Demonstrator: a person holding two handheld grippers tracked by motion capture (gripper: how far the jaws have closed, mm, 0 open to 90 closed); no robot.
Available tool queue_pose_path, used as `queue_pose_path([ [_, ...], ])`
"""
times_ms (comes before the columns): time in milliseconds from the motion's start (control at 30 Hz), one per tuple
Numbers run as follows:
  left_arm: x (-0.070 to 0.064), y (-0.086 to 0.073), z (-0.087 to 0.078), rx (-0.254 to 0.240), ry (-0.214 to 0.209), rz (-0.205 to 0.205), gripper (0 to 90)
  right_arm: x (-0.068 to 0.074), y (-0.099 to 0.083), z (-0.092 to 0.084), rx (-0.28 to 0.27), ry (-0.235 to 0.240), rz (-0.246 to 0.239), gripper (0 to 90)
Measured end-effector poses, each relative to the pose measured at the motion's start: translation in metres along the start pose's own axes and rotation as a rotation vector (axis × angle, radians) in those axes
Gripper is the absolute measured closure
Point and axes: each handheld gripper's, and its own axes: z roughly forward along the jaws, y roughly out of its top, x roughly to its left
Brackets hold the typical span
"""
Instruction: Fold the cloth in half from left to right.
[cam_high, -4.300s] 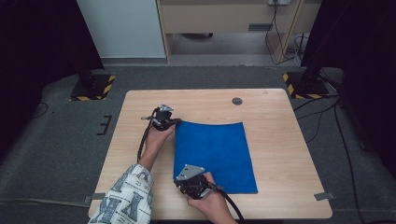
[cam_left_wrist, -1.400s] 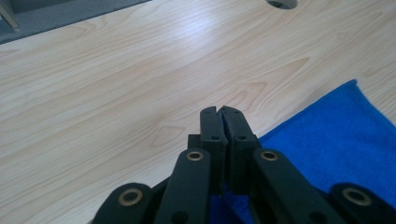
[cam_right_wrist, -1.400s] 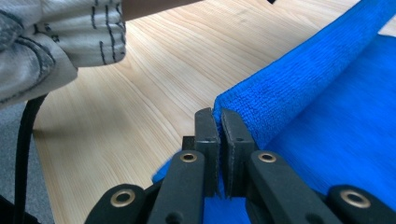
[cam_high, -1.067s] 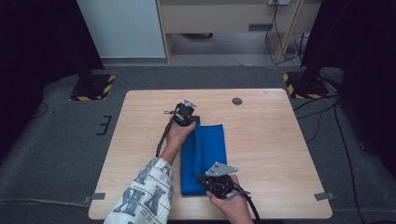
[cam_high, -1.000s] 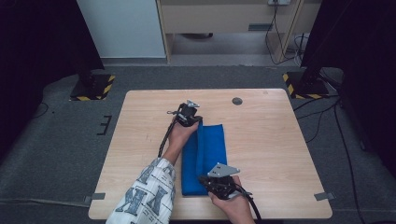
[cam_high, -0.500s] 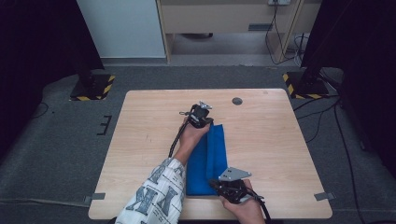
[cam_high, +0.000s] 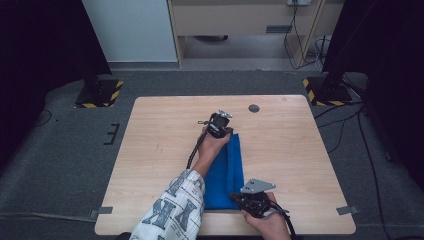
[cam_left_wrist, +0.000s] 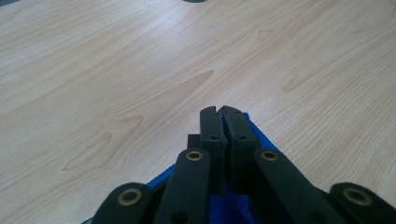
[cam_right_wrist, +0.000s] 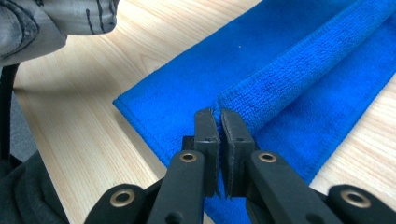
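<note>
Both grippers have slid to the right across the table (cam_high: 150, 150) since the earlier pictures, pulling the blue cloth (cam_high: 227, 175) over itself; four seconds back the cloth lay flat and wide, and now it is a narrow folded strip.

No box, bowl or tray can be seen on the table; the only small thing on the wood is a dark round spot (cam_high: 254, 108) near the far edge, well apart from the cloth.

From above, the cloth runs from the far middle of the table down to the near edge; the left gripper (cam_high: 220, 125) is at its far end, and the right gripper (cam_high: 250, 200) is at its near end, just by the right-hand corner.

In the left gripper view, the left gripper (cam_left_wrist: 219, 112) has its two black jaws pressed tight together; blue cloth (cam_left_wrist: 233, 205) peeks out under and beside them, so they pinch a corner of it; bare wood (cam_left_wrist: 140, 70) lies ahead.

In the right gripper view, the right gripper (cam_right_wrist: 215, 114) is closed too; its tips bite the thick rolled edge of the cloth (cam_right_wrist: 299, 70), which is lifted and folded over the flat layer below; a patterned sleeve (cam_right_wrist: 60, 18) shows at the top left.
</note>
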Motion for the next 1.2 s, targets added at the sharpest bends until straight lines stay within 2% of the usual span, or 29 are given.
queue_pose_path([
  [400,-0.005,-0.002,0.008,0.018,-0.009,0.003,86.2,-0.007,-0.008,-0.004,0.033,0.000,0.017,83.7],
  [500,-0.006,-0.002,0.009,0.016,-0.016,0.002,84.7,-0.010,-0.009,-0.005,0.040,-0.001,0.029,80.4],
  [533,-0.006,-0.003,0.010,0.011,-0.017,-0.001,83.2,-0.011,-0.009,-0.006,0.043,-0.002,0.034,76.7],
  [567,-0.007,-0.002,0.010,0.000,-0.016,-0.001,77.2,-0.014,-0.009,-0.008,0.046,-0.008,0.044,67.9],
  [600,-0.007,-0.002,0.010,0.000,-0.016,-0.001,73.4,-0.014,-0.009,-0.008,0.046,-0.008,0.044,67.9],
  [633,-0.007,-0.002,0.010,-0.018,-0.022,-0.002,69.1,-0.017,-0.009,-0.009,0.054,-0.018,0.056,57.6],
  [800,-0.005,0.000,0.007,-0.050,-0.039,-0.005,42.7,-0.025,-0.011,-0.011,0.057,-0.044,0.084,36.0],
  [867,-0.005,0.000,0.005,-0.052,-0.043,-0.009,35.1,-0.026,-0.011,-0.011,0.054,-0.048,0.079,33.2],
  [900,-0.003,0.000,0.003,-0.053,-0.047,-0.009,32.2,-0.029,-0.011,-0.010,0.048,-0.052,0.077,26.8],
  [967,-0.001,0.001,-0.004,-0.059,-0.050,-0.001,27.7,-0.032,-0.011,-0.008,0.045,-0.059,0.068,22.6],
  [1133,0.002,0.002,-0.015,-0.067,-0.031,0.016,18.7,-0.038,-0.009,-0.004,0.038,-0.069,0.072,15.5],
  [1200,0.005,-0.002,-0.025,-0.075,-0.006,0.023,15.7,-0.044,-0.008,0.000,0.033,-0.069,0.077,12.2],
])
